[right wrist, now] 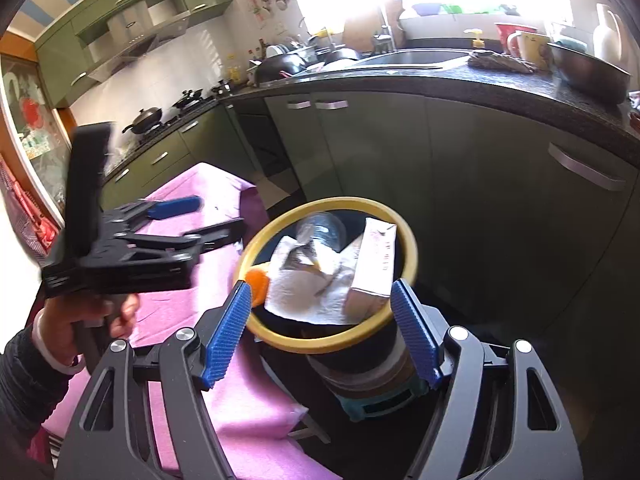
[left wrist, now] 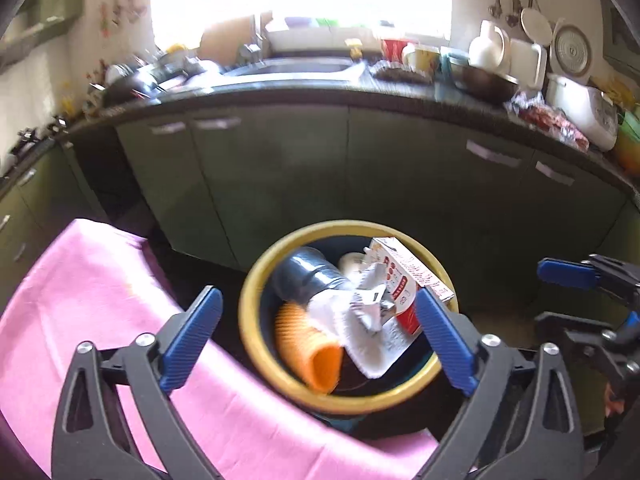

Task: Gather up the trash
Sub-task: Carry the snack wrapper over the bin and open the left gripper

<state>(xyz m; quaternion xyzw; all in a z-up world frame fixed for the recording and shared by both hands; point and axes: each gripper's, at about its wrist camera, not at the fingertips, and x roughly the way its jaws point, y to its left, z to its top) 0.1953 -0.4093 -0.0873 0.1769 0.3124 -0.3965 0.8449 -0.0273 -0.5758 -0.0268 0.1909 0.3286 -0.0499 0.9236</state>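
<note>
Bin with a yellow rim sits on the dark floor just beside the edge of the pink cloth, in front of the green cabinets. Trash is inside it: an orange ribbed cup on its side, a clear plastic bottle lying across the left of the bin, a crumpled white paper towel over the middle, and a red-and-white carton leaning against the right of the rim. Left gripper hangs over the bin pointing down into it, blue fingers spread wide with nothing between them — no pad touching any trash. Right gripper sits lower at the bin's near side, jaws well apart, one blue pad either side of the yellow rim (whether the pads actually press the bin wall I cannot tell). In the right wrist view the left gripper shows side-on over the pink cloth, held by a hand in a dark sleeve. Countertop behind is crowded with dishes; the sink is below the bright window.
</note>
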